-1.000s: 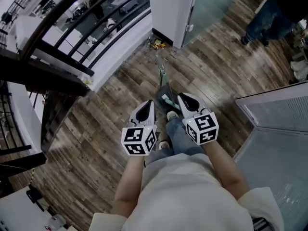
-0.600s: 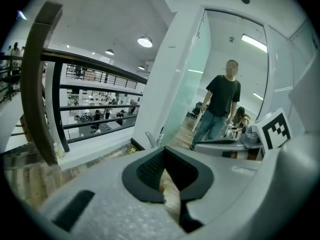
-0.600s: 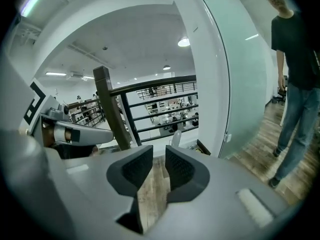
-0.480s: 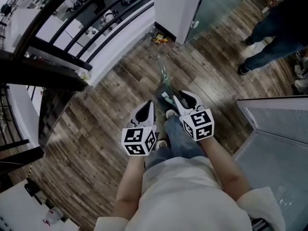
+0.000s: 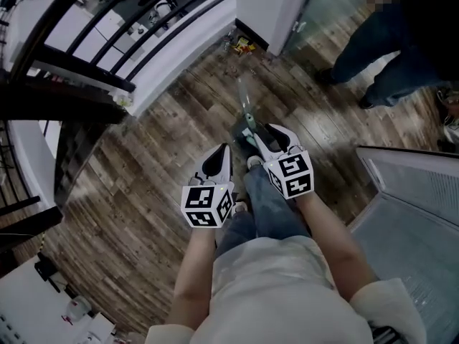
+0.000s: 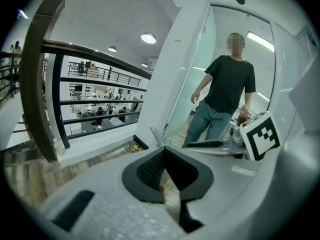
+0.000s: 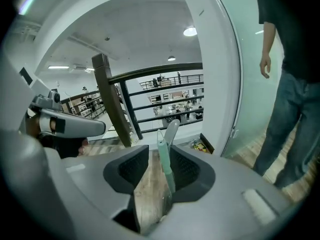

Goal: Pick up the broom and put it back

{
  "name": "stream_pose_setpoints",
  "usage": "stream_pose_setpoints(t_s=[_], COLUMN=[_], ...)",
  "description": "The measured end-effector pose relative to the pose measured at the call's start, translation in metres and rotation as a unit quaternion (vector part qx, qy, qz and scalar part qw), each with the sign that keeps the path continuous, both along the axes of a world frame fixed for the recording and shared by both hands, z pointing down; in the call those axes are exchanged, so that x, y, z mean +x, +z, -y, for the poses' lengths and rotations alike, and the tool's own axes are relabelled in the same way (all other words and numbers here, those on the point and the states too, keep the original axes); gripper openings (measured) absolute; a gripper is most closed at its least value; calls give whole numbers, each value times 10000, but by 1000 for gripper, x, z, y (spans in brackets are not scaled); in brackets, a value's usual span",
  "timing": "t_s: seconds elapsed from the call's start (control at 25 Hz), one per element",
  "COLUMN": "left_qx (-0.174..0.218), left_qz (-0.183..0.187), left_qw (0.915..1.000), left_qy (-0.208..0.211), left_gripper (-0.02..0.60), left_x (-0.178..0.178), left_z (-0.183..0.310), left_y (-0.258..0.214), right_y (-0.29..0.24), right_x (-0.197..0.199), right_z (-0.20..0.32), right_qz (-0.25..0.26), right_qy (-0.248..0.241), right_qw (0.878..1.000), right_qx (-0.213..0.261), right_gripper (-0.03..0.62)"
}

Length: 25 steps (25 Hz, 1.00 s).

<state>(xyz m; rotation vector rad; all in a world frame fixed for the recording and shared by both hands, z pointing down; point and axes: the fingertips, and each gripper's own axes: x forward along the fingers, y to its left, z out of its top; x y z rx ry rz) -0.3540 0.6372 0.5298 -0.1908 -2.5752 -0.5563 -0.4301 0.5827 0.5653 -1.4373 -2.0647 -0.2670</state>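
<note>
The broom's slim green handle stands up from the wood floor just ahead of my feet, its pale top end toward the wall. My right gripper has the handle between its jaws. The jaws have just been opening; the handle rests against the right pad, with a gap to the left pad, so the gripper is open. My left gripper hangs beside it to the left, apart from the broom. Its pads meet at the tip with nothing between them.
A black railing over a white ledge runs along the left. A white pillar and a frosted glass door stand ahead, with yellow litter at the base. A person in jeans stands at the right. A grey metal platform lies at the near right.
Both grippers have sunk toward the floor and shifted forward. The right jaws have spread apart around the green handle. The person in jeans has stepped closer from the right.
</note>
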Motion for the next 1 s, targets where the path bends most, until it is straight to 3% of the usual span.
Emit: stream_pose_setpoints(t_s=[0.68, 1.0], left_qx=[32, 35], left_qz=[-264, -340], left_qw=[9996, 9993], left_qy=[-119, -140], left_gripper=[6, 6], left_x=[-5, -5], left_z=[-4, -8], left_y=[36, 43], right_y=[63, 73], right_x=[-19, -26], right_z=[-32, -41], right_qz=[25, 153], right_qy=[-229, -215], right_qw=[9990, 9987], right_qx=[372, 435], right_gripper=[166, 108])
